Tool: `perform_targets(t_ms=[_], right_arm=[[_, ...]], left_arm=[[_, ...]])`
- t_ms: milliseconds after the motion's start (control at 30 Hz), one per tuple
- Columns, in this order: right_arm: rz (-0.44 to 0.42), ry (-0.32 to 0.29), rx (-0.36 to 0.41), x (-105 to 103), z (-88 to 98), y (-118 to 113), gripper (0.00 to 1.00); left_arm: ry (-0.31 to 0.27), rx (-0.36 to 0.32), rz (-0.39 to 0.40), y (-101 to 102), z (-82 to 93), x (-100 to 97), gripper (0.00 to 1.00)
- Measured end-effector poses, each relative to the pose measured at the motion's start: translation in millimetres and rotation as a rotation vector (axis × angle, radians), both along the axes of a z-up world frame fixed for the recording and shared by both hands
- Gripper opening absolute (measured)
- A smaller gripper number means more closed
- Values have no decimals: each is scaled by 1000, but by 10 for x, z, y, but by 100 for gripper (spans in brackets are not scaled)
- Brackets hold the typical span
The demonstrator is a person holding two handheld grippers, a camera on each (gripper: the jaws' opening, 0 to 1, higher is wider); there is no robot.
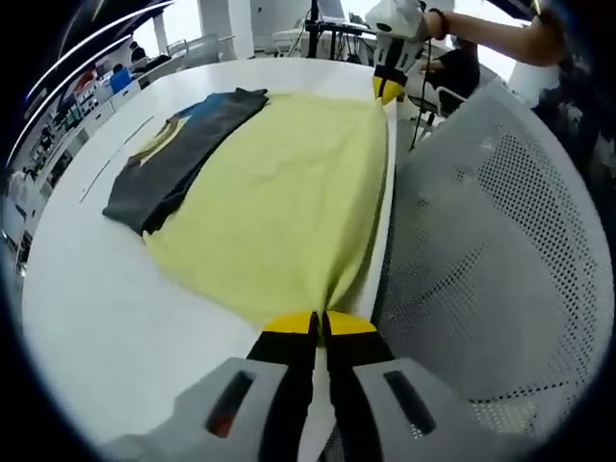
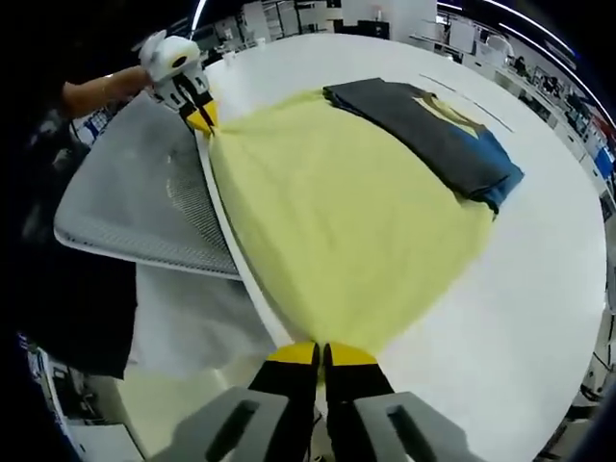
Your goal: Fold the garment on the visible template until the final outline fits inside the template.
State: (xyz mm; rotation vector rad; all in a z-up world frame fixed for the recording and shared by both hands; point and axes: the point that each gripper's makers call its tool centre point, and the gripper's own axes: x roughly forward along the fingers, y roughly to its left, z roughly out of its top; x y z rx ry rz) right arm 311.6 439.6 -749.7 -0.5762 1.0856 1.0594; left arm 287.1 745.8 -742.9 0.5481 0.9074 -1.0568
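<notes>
A pale yellow garment (image 1: pixel 279 192) lies spread flat on the white table (image 1: pixel 106 318), its near edge running along the table's rim. My left gripper (image 1: pixel 320 322) is shut on one corner of that edge. My right gripper (image 1: pixel 389 89) is shut on the other corner, at the far end in the left gripper view. In the right gripper view, the right gripper (image 2: pixel 321 351) pinches the yellow garment (image 2: pixel 337 202) at the bottom, and the left gripper (image 2: pixel 201 118) holds the far corner at the upper left.
A folded dark grey garment (image 1: pixel 183 149) with blue and yellow print lies beside the yellow one, also seen as the dark garment (image 2: pixel 433 130). A grey mesh chair back (image 1: pixel 500 250) stands close against the table edge. Thin dark lines (image 1: pixel 106 173) mark the tabletop.
</notes>
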Motion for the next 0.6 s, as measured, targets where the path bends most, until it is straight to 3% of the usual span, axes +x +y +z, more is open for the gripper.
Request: perform_targets(t_ms=[600], right_arm=[[-45, -129, 33, 441, 401, 44, 0]], left_arm=[[-92, 25, 51, 42, 391, 309, 0]])
